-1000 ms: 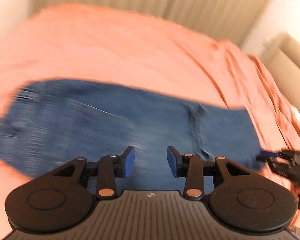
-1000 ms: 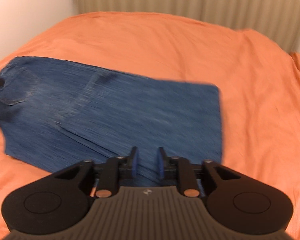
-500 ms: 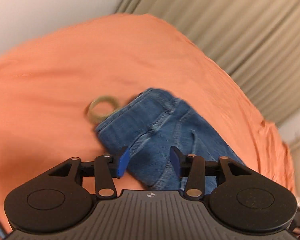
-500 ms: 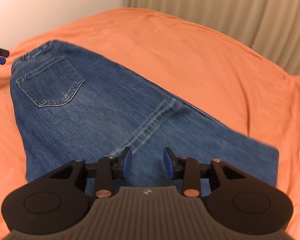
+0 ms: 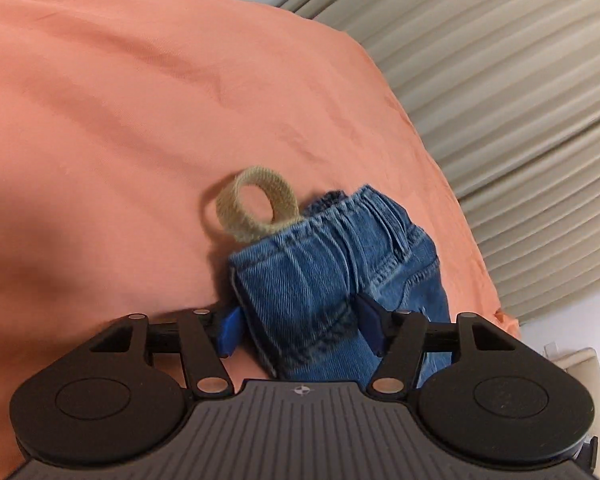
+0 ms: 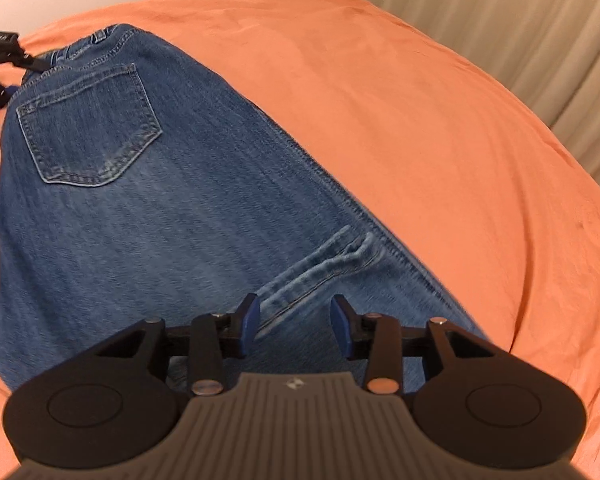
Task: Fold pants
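1. Left gripper: nearer the waistband end of the jeans than a second ago; jaws just opened wider, now spread either side of the folded denim corner, pads not seen pressing it.
2. Right gripper: jaws just opened a little, parted above the leg seam; no fabric pinched.
3. Jeans: flat on the orange sheet, back pocket up, rotated in view since a second ago.
4. Beige loop: touching the waistband's far edge.
5. Open sheet beyond the jeans; curtain along the bed's far side.
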`<control>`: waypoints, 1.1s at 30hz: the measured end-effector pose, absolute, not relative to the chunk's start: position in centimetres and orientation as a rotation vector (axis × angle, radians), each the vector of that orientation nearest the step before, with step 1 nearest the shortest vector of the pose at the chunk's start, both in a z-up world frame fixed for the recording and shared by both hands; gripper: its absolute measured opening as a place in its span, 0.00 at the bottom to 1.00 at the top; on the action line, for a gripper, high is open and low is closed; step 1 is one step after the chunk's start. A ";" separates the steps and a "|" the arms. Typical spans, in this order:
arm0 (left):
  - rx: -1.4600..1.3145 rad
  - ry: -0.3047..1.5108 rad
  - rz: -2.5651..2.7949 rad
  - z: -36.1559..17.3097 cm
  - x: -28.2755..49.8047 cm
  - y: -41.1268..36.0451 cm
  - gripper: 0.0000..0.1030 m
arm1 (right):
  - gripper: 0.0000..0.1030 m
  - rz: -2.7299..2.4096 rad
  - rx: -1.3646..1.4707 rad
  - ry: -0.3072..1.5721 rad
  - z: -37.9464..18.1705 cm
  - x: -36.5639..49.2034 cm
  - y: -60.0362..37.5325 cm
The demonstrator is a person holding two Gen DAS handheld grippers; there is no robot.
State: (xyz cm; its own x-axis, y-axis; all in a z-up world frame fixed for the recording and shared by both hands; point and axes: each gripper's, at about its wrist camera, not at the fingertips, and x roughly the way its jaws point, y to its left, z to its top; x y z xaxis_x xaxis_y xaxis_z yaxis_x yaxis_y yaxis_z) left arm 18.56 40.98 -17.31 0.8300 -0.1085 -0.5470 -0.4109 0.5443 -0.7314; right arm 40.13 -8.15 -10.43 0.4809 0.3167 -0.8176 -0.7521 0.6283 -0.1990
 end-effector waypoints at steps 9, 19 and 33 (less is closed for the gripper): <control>-0.956 0.569 0.216 -17.4 19.4 41.2 0.57 | 0.40 0.694 -0.532 0.973 -13.6 44.3 -6.6; -0.841 0.567 0.259 -12.4 19.3 39.2 0.23 | 0.40 0.598 -0.457 1.014 -12.6 44.4 -5.9; -0.329 0.392 0.045 2.3 19.7 20.3 0.21 | 0.40 0.602 -0.199 0.942 -5.3 36.6 -16.0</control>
